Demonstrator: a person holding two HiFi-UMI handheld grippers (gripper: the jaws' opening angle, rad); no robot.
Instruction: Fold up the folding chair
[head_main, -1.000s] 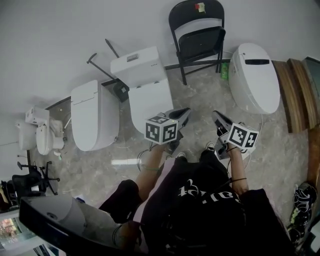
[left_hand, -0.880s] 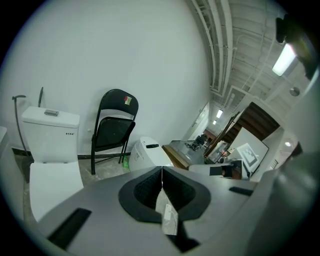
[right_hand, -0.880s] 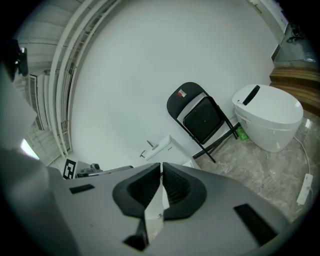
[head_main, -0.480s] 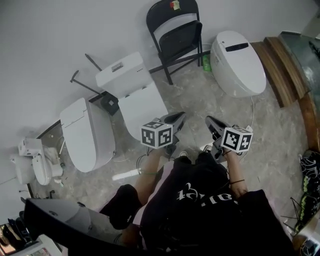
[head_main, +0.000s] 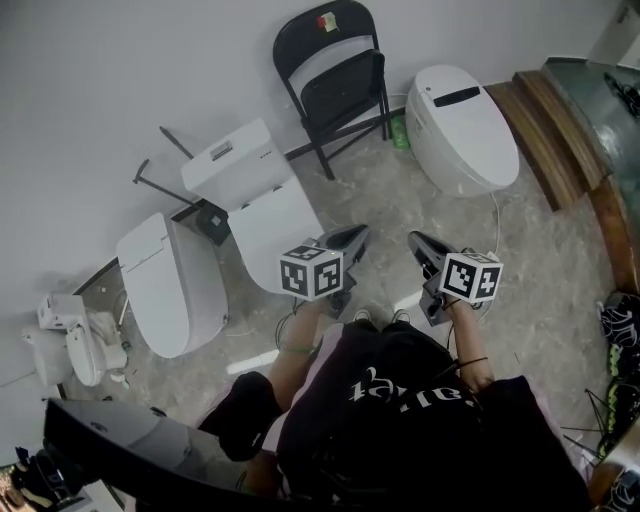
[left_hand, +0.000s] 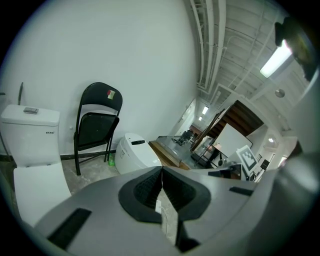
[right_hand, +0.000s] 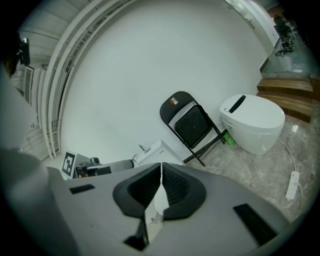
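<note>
1. Left gripper (head_main: 358, 234) and right gripper (head_main: 418, 242) both have their jaws pressed together with nothing between them (held side by side in front of the person).
2. Beyond them, well apart, the black folding chair (head_main: 343, 88) stands on its legs against the white wall.
3. It stands between a tank toilet (head_main: 265, 205) and a rounded toilet (head_main: 462, 125). Both lids are down, so the bowls are hidden.
4. A green bottle (head_main: 400, 131) stands beside the chair's foot.

The sticker (head_main: 327, 21) on the folding chair (head_main: 340, 85) cannot be read.
</note>
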